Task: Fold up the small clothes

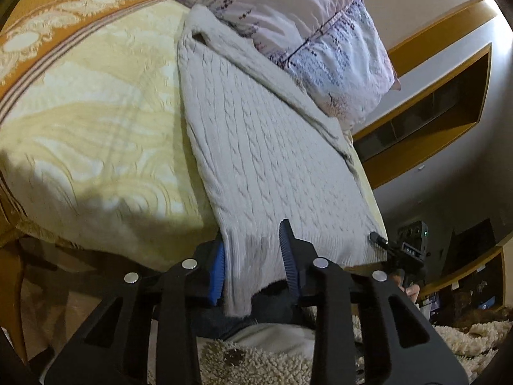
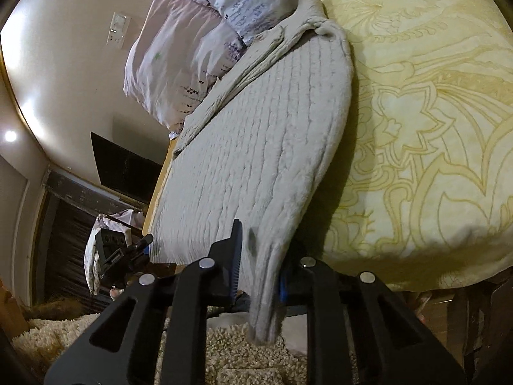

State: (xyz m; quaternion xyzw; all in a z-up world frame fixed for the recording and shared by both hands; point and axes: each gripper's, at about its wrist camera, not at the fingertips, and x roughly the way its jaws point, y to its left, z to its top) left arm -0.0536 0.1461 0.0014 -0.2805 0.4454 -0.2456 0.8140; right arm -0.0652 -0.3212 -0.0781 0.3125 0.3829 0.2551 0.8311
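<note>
A white cable-knit sweater [image 1: 263, 147] lies flat along the bed's edge, its hem hanging over the side. It also shows in the right wrist view [image 2: 266, 147]. My left gripper [image 1: 253, 256] has its jaws open around one bottom corner of the hem, one finger under the cloth and one on top. My right gripper [image 2: 263, 256] has its jaws open around the other bottom corner, where a fold of cloth hangs down between them. Each gripper shows small in the other's view, the right gripper [image 1: 384, 243] and the left gripper [image 2: 141, 243], at the far hem corner.
The bed has a yellow patterned cover [image 1: 96, 122] with an orange border. A floral pillow [image 1: 320, 32] lies against the sweater's upper side. A shaggy cream rug [image 2: 243, 353] covers the floor below. Wooden shelves [image 1: 442, 109] line the wall.
</note>
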